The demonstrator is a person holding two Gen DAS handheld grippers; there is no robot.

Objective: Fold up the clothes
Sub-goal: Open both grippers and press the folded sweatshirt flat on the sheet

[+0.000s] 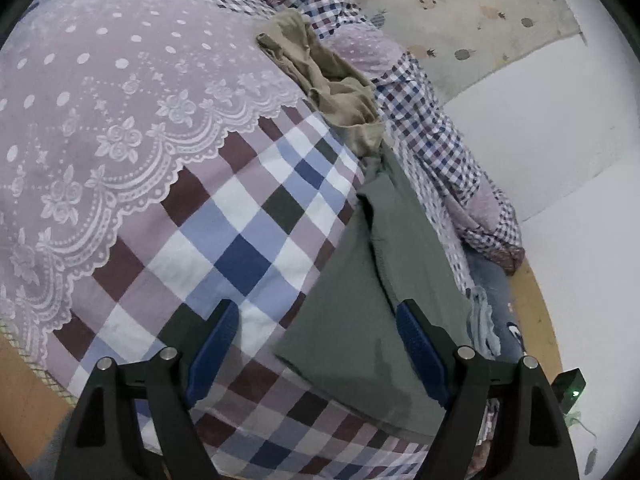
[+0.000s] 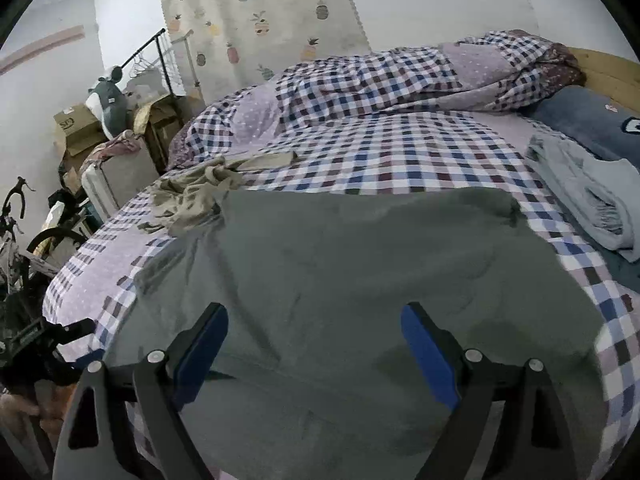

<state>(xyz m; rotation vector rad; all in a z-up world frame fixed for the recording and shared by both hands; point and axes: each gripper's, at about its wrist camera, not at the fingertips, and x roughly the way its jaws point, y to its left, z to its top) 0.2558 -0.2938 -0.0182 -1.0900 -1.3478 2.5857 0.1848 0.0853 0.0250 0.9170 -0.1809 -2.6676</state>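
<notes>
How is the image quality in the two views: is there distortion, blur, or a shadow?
Left wrist view: strong fisheye bending, black corners, sharp checked bedcover. Right wrist view: same bending, dim even light, grey garment slightly soft, a faint shadow beside the right gripper; no glare in either.

left hand-held gripper [image 1: 314, 326]: black angular frame, two blue ribbed finger pads, silver round screws | right hand-held gripper [image 2: 314, 330]: same black frame, blue pads, silver screws

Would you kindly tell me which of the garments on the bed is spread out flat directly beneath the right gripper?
The grey-green garment, spread flat under the open right gripper. The beige garment lies crumpled beyond it, and the pale blue one is bunched near the pillow.
</notes>
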